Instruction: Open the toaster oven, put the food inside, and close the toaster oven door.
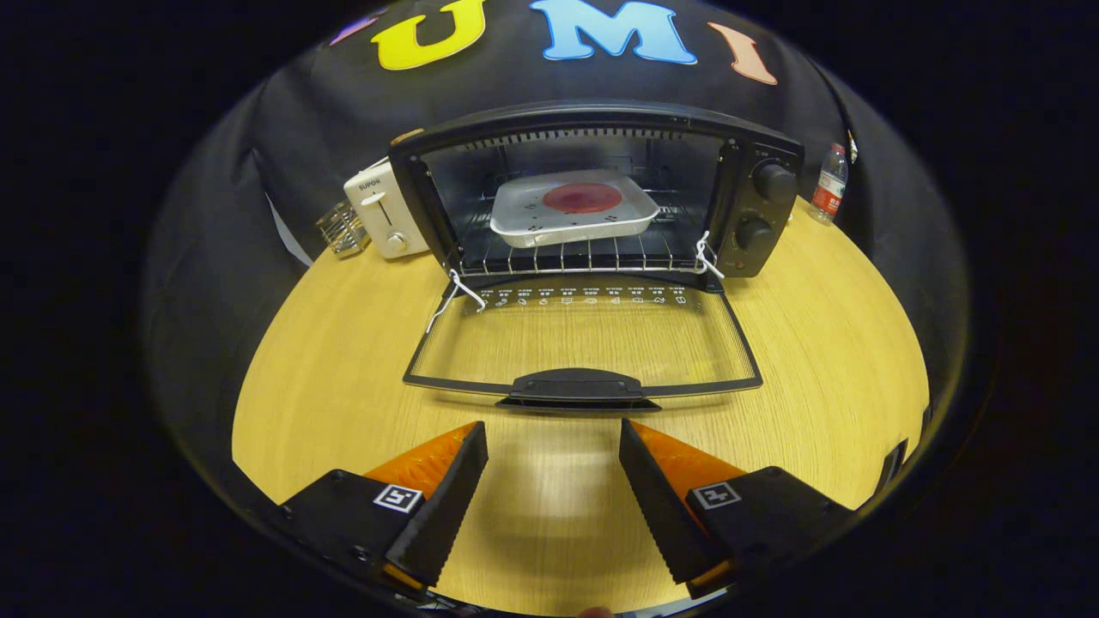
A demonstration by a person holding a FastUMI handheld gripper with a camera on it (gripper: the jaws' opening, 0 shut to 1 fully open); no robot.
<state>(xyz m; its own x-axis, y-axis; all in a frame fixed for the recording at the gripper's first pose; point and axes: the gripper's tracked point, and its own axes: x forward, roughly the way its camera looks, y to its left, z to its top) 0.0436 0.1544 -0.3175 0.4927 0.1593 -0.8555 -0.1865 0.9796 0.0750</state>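
Beyond the empty, parted jaws, food (582, 198), perhaps meat, sits inside.

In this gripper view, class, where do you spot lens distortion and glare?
Gripper view: the fisheye bows the wooden table and toaster oven edges; soft glare lies on the table between the open fingers; the lowered glass door shows the wood through it.

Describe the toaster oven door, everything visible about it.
The toaster oven door is fully open, folded down flat and level just above the wooden table. It is a clear glass pane in a thin black frame, with a row of small white icons along its hinge edge and a black handle at its front edge. White cords hang at both hinge corners. The open gripper sits just short of the handle, touching nothing.
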